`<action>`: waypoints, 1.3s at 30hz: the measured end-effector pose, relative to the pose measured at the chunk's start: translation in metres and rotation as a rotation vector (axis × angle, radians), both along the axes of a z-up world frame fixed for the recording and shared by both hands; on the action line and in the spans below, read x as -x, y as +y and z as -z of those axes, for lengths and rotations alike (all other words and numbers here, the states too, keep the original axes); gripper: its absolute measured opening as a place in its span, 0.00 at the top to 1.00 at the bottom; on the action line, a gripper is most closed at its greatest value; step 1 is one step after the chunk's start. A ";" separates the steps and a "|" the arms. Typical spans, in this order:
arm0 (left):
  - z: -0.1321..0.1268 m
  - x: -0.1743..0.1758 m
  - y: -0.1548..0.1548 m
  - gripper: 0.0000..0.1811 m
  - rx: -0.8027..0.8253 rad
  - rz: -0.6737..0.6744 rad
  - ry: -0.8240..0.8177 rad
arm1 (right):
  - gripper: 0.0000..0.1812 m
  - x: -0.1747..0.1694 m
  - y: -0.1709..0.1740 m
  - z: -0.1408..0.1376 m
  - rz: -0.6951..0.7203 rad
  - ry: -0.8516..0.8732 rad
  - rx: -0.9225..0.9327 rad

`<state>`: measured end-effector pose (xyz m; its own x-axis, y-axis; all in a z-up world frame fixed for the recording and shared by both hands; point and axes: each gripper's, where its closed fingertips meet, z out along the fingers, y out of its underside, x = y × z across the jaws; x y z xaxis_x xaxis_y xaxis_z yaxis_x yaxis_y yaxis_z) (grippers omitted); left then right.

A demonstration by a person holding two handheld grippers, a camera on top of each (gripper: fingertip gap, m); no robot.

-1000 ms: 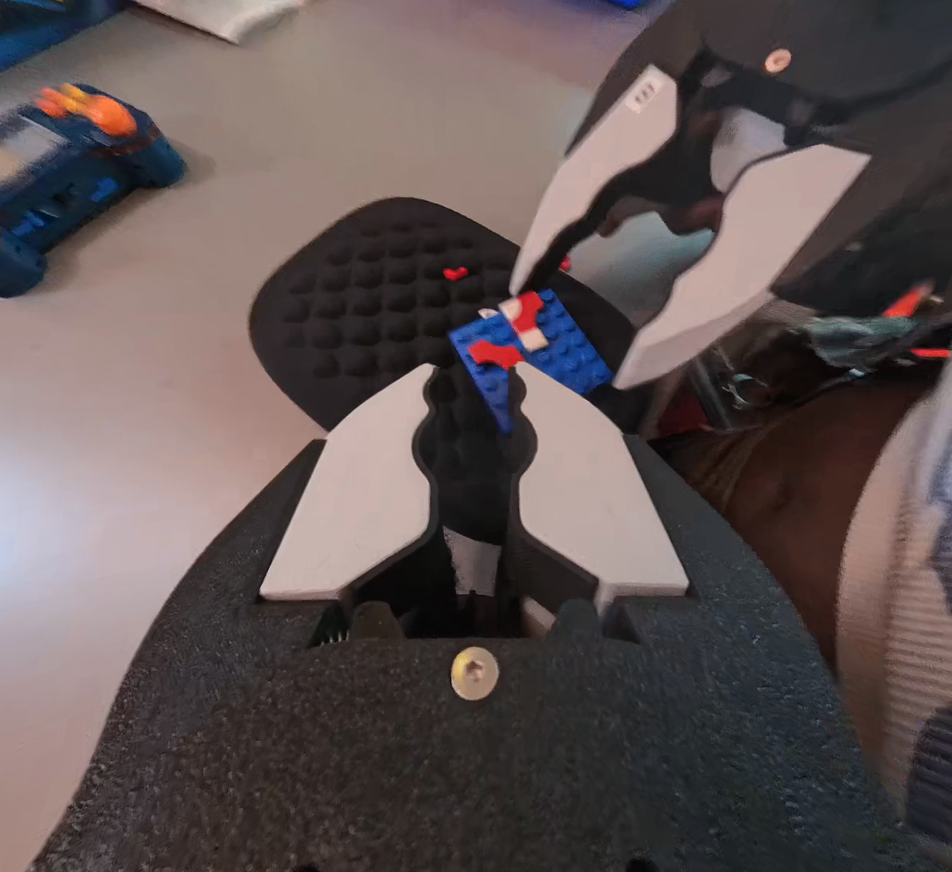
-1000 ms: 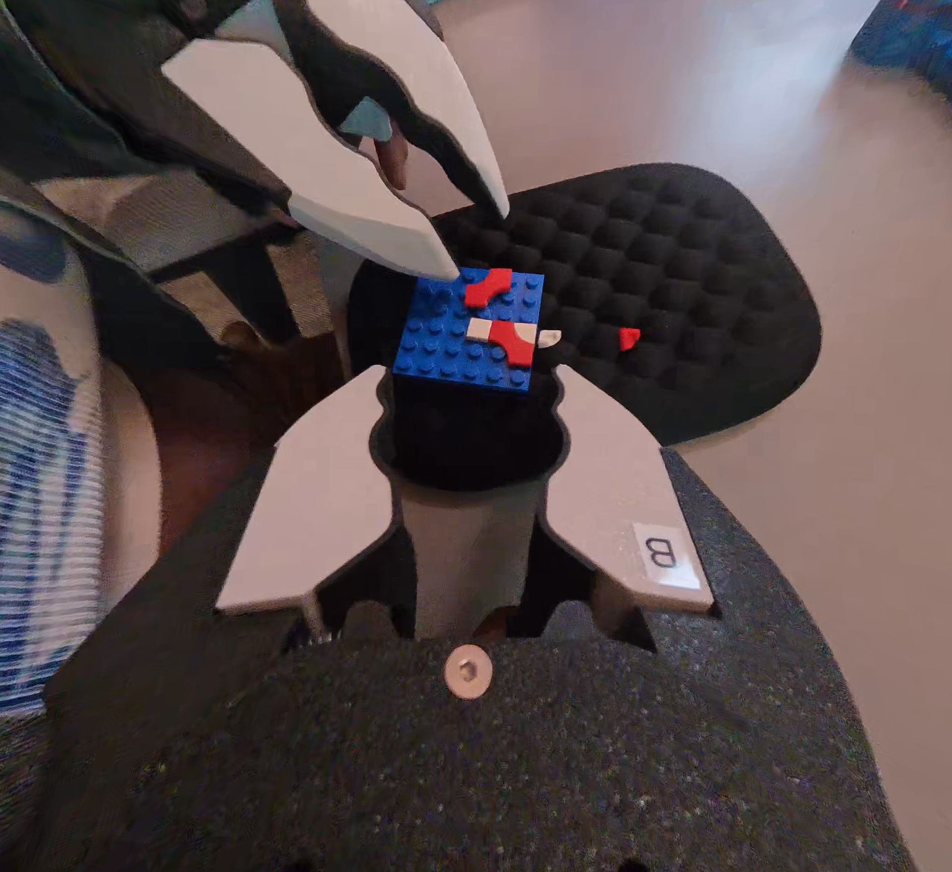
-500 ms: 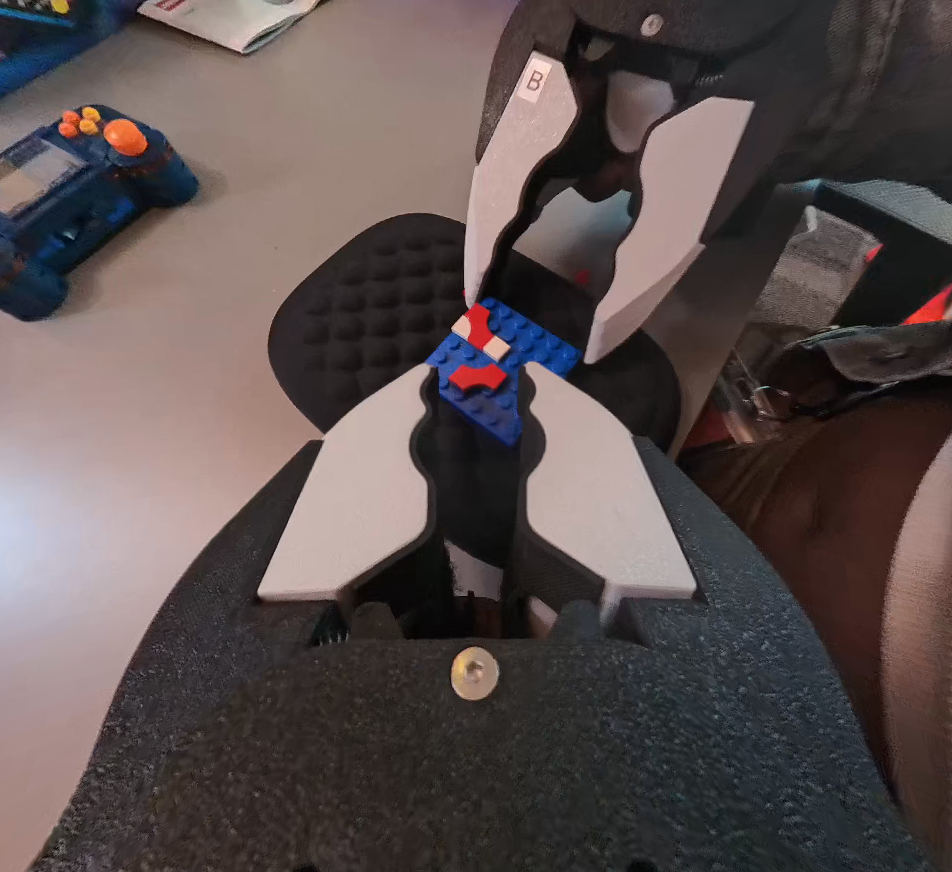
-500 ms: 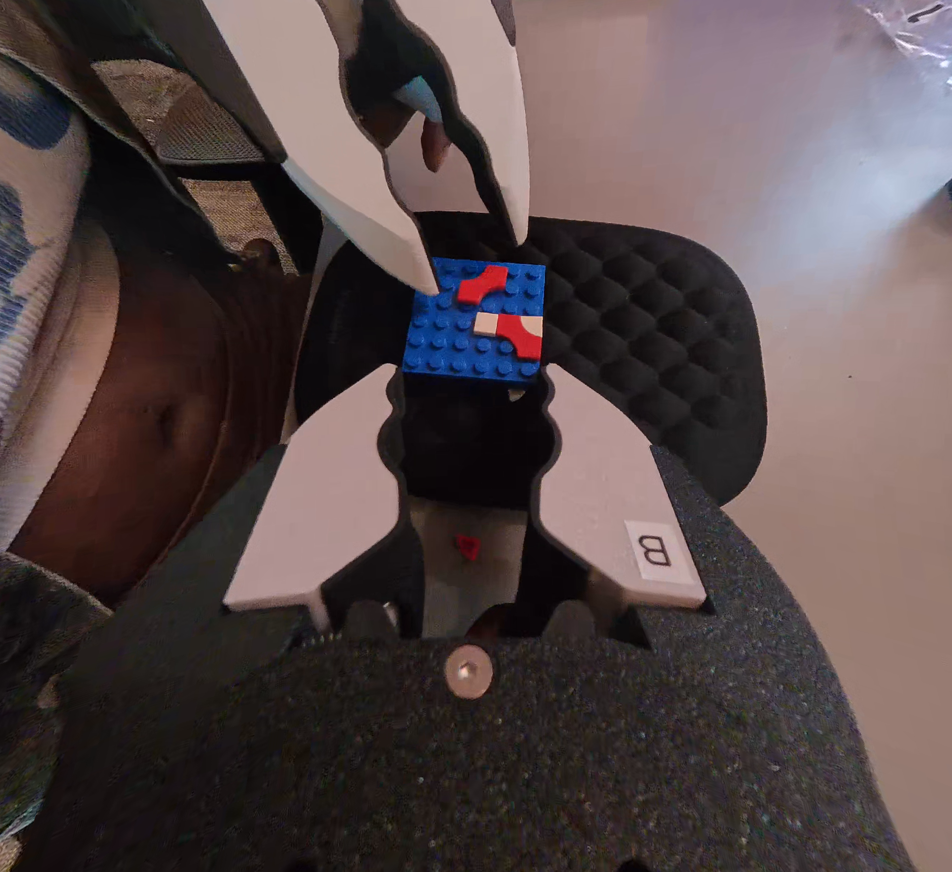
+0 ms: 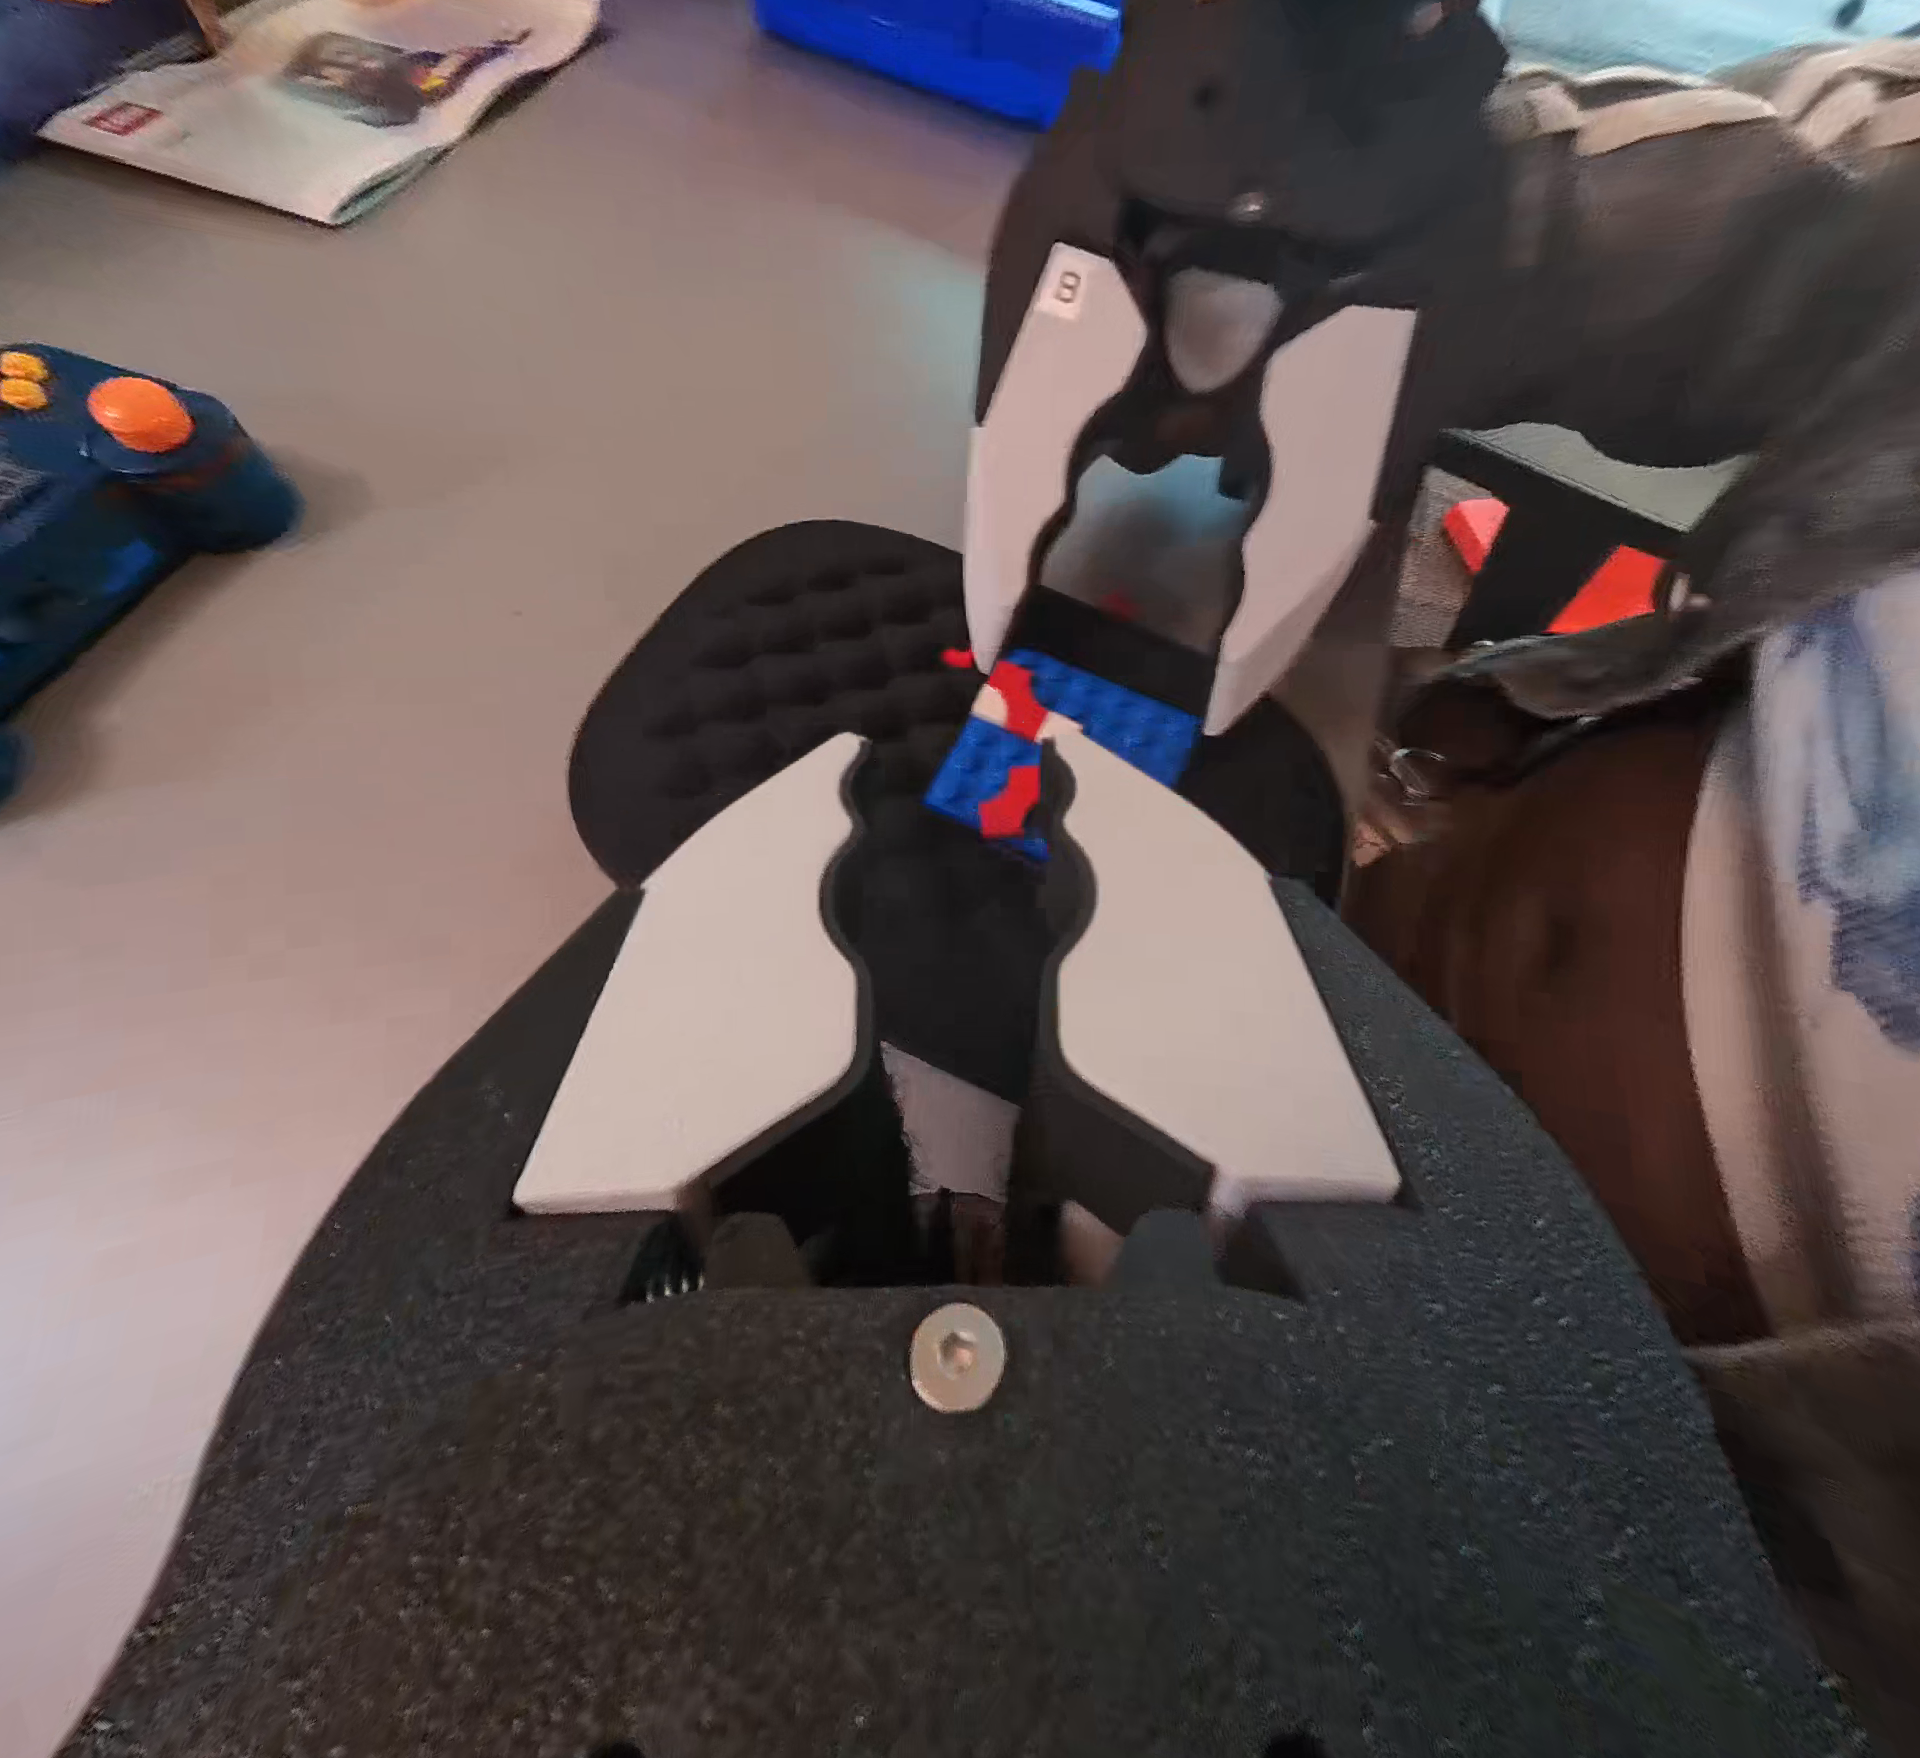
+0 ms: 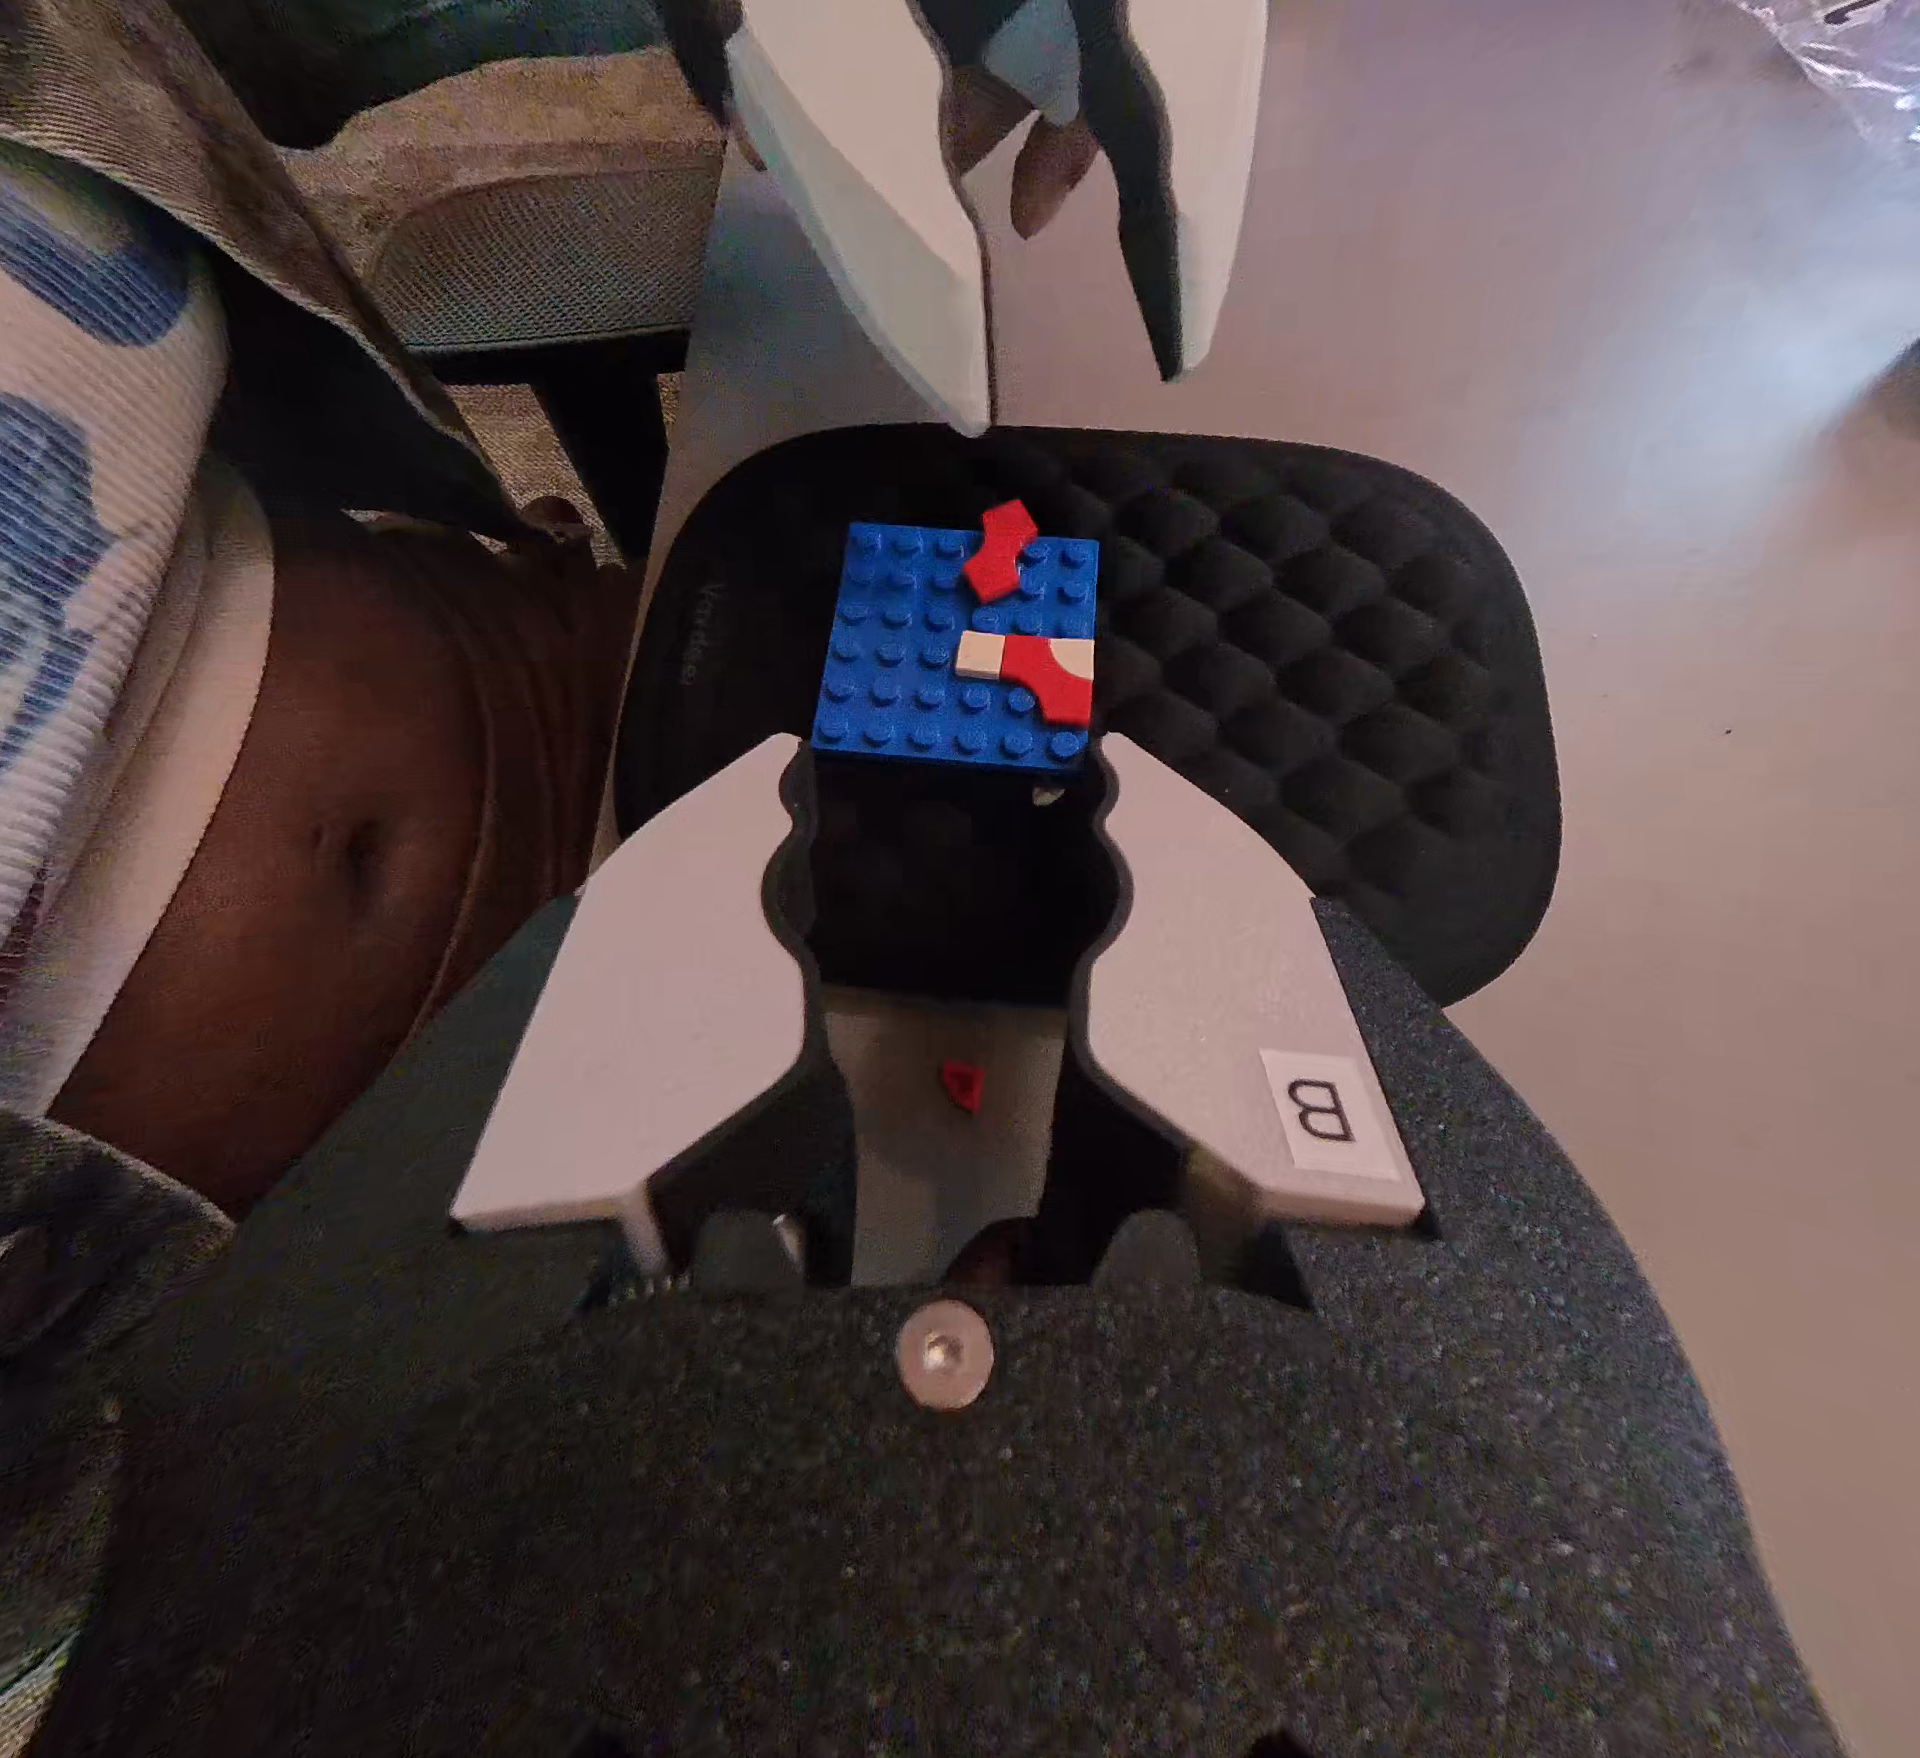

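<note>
Blue studded plate (image 6: 940, 643), carrying red and white tiles, sits gripped at its near edge by the right gripper (image 6: 951, 758) above the black dimpled pad (image 6: 1299, 628), the left gripper (image 6: 1075, 394) having drawn back, jaws apart

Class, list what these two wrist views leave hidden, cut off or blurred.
- Left wrist view: the blue studded plate's near corner, behind the left claw finger.
- Left wrist view: the booklet, blurred.
- Right wrist view: the clear bag, cut off by the right edge.
- Right wrist view: the right claw's contact with the plate.
</note>
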<state>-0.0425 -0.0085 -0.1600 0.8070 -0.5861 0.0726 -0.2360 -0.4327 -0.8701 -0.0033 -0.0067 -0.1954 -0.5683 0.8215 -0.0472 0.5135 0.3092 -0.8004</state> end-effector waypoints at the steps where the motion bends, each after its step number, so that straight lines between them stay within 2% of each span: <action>1: 0.001 -0.001 -0.004 0.85 -0.003 0.007 -0.005 | 0.73 0.000 0.000 0.000 -0.001 0.000 -0.002; 8: 0.019 -0.005 -0.006 0.87 0.013 0.069 0.015 | 0.73 0.001 0.000 0.000 -0.006 -0.002 -0.005; 11: 0.027 -0.010 -0.006 0.94 0.038 0.103 0.027 | 0.73 0.001 -0.001 0.000 -0.004 -0.002 -0.008; 14: 0.026 -0.009 -0.005 0.95 0.041 0.102 -0.003 | 0.73 0.001 -0.001 0.000 -0.001 0.002 -0.013; 19: 0.004 0.023 0.028 0.95 -0.072 -0.085 -0.065 | 0.73 0.001 -0.003 0.000 -0.004 0.004 -0.013; 24: 0.028 0.022 0.052 0.95 0.009 -0.105 0.005 | 0.73 0.001 -0.006 0.000 -0.029 0.009 -0.015; 30: 0.017 0.021 0.034 0.77 -0.004 -0.074 0.026 | 0.73 0.001 -0.008 0.000 -0.084 0.022 -0.002; 32: 0.015 0.018 0.021 0.77 -0.005 -0.040 0.050 | 0.73 0.002 -0.008 0.000 -0.115 0.022 -0.005; 35: 0.009 -0.010 -0.008 0.76 -0.025 0.105 0.041 | 0.73 0.003 -0.011 0.000 -0.188 0.018 -0.017; 37: 0.015 -0.021 -0.018 0.76 -0.017 0.110 0.093 | 0.73 0.006 -0.014 0.000 -0.232 0.014 -0.026; 39: 0.028 -0.019 -0.021 0.81 0.015 0.048 0.170 | 0.73 0.012 -0.015 0.000 -0.241 0.009 -0.028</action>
<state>-0.0239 -0.0290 -0.1879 0.7795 -0.6241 -0.0534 -0.3998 -0.4302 -0.8094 -0.0151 -0.0212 -0.1950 -0.7485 0.6628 -0.0204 0.4152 0.4444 -0.7938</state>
